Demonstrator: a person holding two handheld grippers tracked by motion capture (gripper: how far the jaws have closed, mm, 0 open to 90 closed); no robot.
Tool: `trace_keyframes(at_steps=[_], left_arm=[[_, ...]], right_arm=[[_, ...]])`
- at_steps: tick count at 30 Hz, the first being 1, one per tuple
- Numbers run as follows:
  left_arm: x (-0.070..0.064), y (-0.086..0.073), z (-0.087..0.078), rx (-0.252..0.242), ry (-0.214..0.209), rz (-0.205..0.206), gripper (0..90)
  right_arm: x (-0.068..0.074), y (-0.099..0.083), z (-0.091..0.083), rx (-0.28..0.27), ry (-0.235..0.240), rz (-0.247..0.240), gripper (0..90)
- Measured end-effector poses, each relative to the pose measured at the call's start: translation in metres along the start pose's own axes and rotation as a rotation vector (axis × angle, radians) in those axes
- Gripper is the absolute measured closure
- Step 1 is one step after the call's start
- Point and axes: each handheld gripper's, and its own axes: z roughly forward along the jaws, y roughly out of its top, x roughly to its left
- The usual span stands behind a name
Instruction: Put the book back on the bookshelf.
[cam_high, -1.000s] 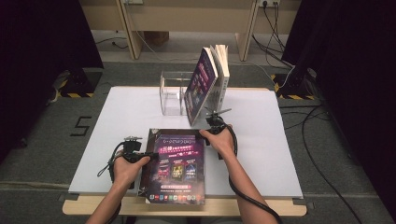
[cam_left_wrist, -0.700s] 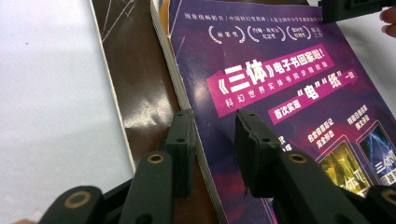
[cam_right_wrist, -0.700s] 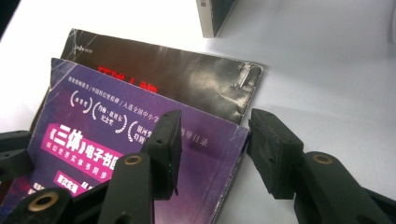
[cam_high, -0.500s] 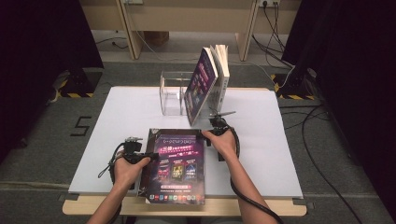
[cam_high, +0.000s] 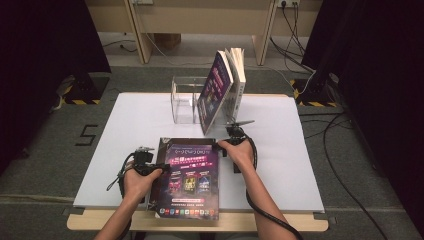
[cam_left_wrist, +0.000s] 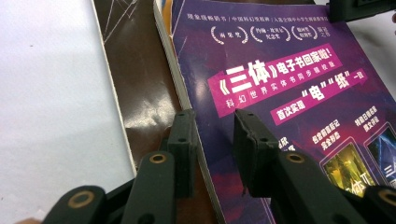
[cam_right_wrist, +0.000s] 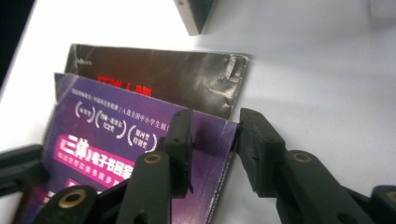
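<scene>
Little changed since a second ago: right gripper (cam_right_wrist: 212, 140) unclenched, straddling purple magazine's (cam_high: 192, 180) far corner; left gripper (cam_left_wrist: 212, 140) unclenched at spine; lift not begun.

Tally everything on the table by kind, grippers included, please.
Flat magazines: 2, purple magazine on dark magazine
Books in clear stand: 2, purple book, white book
Stands: 1
Grippers: 2, left gripper, right gripper
Total: 7
</scene>
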Motion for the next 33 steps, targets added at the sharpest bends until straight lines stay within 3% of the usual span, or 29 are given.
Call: trace_keyframes(at_steps=[2,9,11,14,19,22,24,29,33], left_arm=[[-0.001,0.0,0.0,0.0,0.005,0.001,68.6],[-0.003,0.001,0.0,0.005,0.019,0.011,68.7],[-0.003,0.001,0.0,0.007,0.02,0.011,68.8],[-0.003,0.001,0.0,0.007,0.023,0.011,68.8],[-0.004,0.001,0.0,0.011,0.027,0.011,68.9],[-0.004,0.001,0.0,0.011,0.027,0.01,69.0],[-0.004,0.001,0.0,0.007,0.025,0.009,69.0],[-0.006,0.0,0.002,-0.004,0.033,0.008,69.0],[-0.005,-0.001,0.001,-0.013,0.026,0.003,69.1]], right_arm=[[-0.003,0.0,0.0,-0.005,0.014,0.017,67.2],[0.005,0.0,0.0,0.001,-0.035,-0.008,68.0],[0.008,-0.001,-0.002,-0.017,-0.059,-0.05,69.1],[0.013,-0.001,-0.002,-0.014,-0.075,-0.066,69.5],[0.017,-0.002,-0.005,-0.033,-0.101,-0.16,71.0],[0.02,-0.003,-0.008,-0.05,-0.093,-0.15,71.2],[0.019,-0.005,-0.011,-0.069,-0.069,-0.113,70.5],[0.009,-0.011,-0.009,-0.016,-0.044,-0.044,60.8],[0.004,-0.014,-0.007,-0.016,-0.019,-0.009,59.2]])
